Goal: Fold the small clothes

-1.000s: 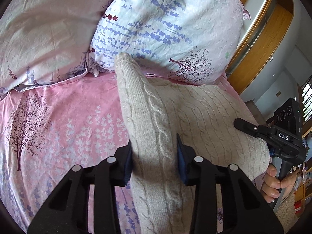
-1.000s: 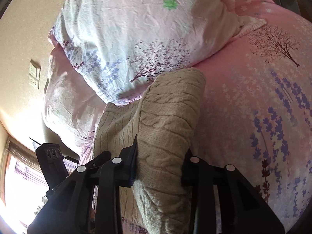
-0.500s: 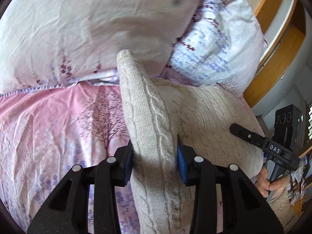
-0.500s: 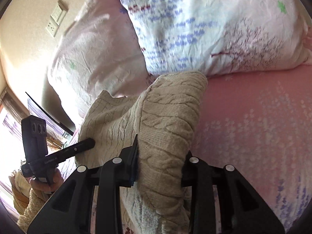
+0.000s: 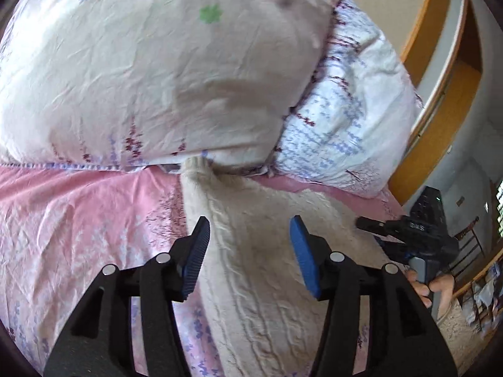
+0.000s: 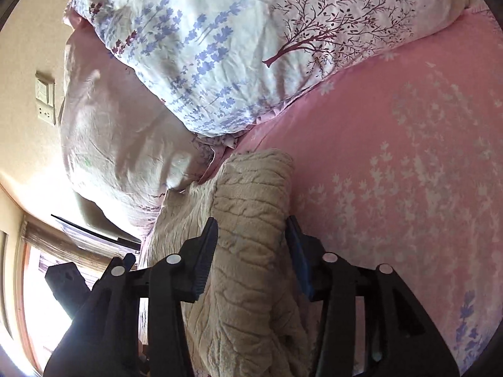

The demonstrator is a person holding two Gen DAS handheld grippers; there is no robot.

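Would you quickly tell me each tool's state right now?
Left tool: open, released over the sweater.
Right tool: shut on the sweater's folded edge.

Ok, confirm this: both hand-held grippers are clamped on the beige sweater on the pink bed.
Not both: the left wrist view shows the left hand-held gripper open over the beige sweater. Only the right hand-held gripper is clamped on it, on the pink bed.
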